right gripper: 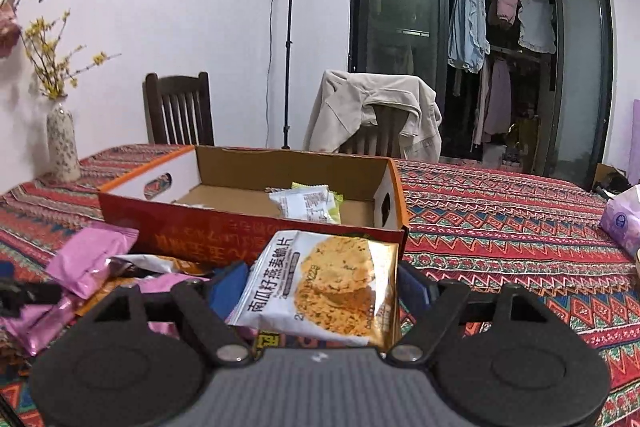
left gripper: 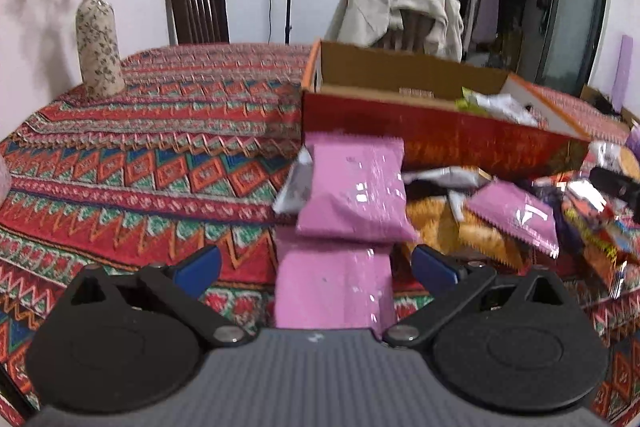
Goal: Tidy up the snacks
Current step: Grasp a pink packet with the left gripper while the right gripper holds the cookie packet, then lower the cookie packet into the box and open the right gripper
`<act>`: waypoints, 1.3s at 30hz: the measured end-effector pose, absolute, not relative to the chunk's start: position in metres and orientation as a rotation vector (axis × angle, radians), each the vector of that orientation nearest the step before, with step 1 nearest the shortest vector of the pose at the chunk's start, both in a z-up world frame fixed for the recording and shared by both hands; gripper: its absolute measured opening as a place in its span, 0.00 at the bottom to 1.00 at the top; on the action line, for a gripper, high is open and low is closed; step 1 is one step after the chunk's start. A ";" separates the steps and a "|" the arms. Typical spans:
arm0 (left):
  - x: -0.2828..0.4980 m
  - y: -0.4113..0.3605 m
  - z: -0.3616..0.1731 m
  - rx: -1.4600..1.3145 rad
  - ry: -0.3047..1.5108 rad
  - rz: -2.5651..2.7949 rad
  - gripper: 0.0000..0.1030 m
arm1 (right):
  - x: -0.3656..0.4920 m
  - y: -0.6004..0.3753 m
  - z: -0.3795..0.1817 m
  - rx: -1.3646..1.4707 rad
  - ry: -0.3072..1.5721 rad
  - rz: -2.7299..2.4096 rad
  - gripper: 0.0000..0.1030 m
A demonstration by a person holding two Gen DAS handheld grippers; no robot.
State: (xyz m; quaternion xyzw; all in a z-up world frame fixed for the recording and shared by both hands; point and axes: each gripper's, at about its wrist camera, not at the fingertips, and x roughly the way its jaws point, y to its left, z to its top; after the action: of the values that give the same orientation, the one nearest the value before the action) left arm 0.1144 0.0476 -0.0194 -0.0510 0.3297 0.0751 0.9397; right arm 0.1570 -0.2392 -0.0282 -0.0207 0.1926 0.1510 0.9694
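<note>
Tablecloth (right gripper: 500,211) behind; right hand-held gripper (right gripper: 320,287) clamps oat-crisp packet (right gripper: 324,287).

Black linkages, blue fingers (left gripper: 200,269)

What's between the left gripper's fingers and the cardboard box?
Left wrist view: two pink snack packets, one overlapping the other, run from the open left gripper to the box.

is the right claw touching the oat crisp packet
Touching. In the right wrist view the oat crisp packet sits between the right claw's blue fingers, lifted off the table, with both its side edges against them.
</note>
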 end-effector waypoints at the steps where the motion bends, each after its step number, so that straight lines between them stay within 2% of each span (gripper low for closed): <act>1: 0.115 0.047 -0.021 -0.104 0.684 0.152 1.00 | 0.156 -0.238 -0.028 -0.039 0.388 0.311 0.77; 8: 0.124 0.046 -0.032 -0.129 0.746 0.167 0.99 | 0.147 -0.239 -0.026 -0.024 0.381 0.345 0.78; 10: 0.124 0.044 -0.031 -0.119 0.740 0.183 0.91 | 0.145 -0.240 -0.026 -0.020 0.381 0.353 0.78; 12: 0.121 0.042 -0.028 -0.104 0.730 0.183 0.68 | 0.143 -0.240 -0.026 -0.019 0.381 0.359 0.78; 13: 0.120 0.042 -0.027 -0.105 0.726 0.174 0.61 | 0.142 -0.239 -0.026 -0.020 0.382 0.361 0.78; 24: 0.088 0.047 -0.012 -0.093 0.659 0.179 0.61 | 0.137 -0.242 -0.020 -0.024 0.374 0.378 0.78; 32: 0.075 0.062 0.034 -0.150 0.504 0.166 0.61 | 0.134 -0.244 -0.006 -0.040 0.331 0.366 0.78; 39: 0.098 0.060 0.075 -0.129 0.400 0.135 0.61 | 0.143 -0.245 0.023 -0.034 0.286 0.357 0.78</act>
State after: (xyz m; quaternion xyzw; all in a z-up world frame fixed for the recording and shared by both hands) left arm 0.0984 0.0595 0.0754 -0.0641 0.1985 0.0668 0.9757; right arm 0.1428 -0.2445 0.0232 -0.0168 0.1417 0.1772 0.9738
